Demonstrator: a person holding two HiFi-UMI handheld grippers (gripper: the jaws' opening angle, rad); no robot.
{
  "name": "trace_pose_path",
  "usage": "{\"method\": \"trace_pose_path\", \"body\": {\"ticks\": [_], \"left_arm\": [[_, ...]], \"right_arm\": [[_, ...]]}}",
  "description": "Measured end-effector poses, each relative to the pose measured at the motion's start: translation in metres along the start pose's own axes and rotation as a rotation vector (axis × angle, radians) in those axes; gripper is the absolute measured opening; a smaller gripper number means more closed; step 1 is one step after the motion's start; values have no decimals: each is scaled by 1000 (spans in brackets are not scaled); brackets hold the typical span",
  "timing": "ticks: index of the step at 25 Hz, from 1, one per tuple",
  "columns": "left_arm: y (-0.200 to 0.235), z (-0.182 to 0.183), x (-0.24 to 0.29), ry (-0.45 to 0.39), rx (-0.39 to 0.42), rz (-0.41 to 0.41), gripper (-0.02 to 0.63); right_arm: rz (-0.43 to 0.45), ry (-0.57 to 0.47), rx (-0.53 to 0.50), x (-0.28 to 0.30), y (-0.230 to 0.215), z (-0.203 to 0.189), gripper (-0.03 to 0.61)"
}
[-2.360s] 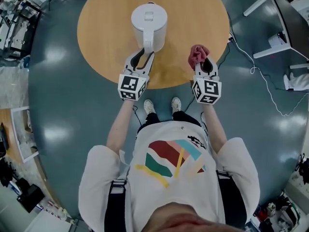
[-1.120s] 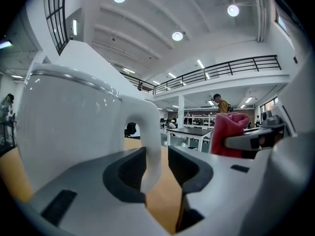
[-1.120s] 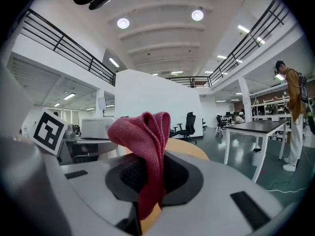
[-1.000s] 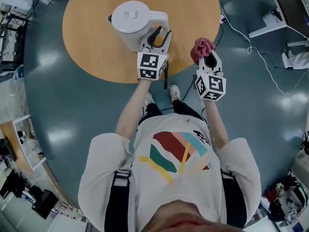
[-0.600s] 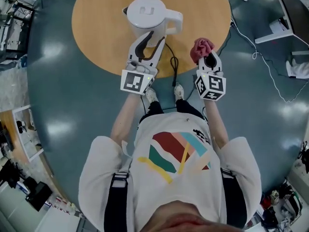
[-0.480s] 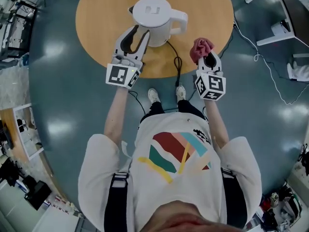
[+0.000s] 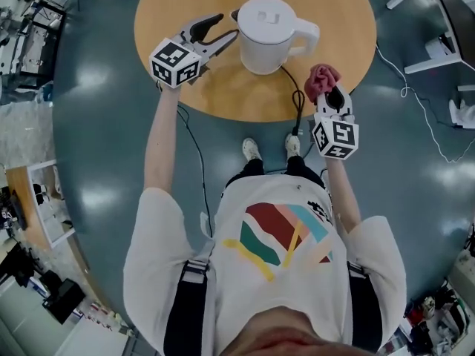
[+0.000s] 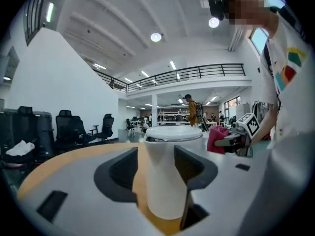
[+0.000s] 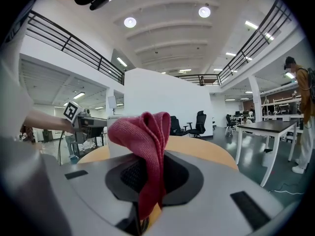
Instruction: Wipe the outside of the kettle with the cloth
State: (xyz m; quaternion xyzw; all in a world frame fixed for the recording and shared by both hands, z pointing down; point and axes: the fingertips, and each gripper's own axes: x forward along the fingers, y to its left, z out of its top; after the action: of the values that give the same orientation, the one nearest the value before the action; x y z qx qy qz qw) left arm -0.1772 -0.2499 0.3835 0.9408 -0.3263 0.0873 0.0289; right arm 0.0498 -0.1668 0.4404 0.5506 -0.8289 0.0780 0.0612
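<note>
Most of the kettle [image 9: 115, 149] hides behind the right tongs' [image 9: 150, 181] cloth [image 9: 147, 132].

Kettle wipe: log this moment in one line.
left gripper: jaws just opening, empty, kettle just ahead | right gripper: shut on cloth, cloth off kettle

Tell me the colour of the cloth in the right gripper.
The cloth is deep pinkish red; it shows best in the right gripper view.
</note>
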Motion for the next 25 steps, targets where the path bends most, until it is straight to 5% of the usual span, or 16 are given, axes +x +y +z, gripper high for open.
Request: {"method": "trace_pose_path", "body": {"ticks": [9, 15, 25], "left_arm": [[32, 12, 1, -63, -25, -56, 261], [14, 16, 13, 27, -24, -275, 259], [17, 23, 2, -32, -87, -296, 259]], "right_arm": [[-21, 46, -34, 1, 9, -11, 47], [15, 67, -64, 14, 14, -8, 48], [106, 65, -117, 61, 38, 24, 48]]}}
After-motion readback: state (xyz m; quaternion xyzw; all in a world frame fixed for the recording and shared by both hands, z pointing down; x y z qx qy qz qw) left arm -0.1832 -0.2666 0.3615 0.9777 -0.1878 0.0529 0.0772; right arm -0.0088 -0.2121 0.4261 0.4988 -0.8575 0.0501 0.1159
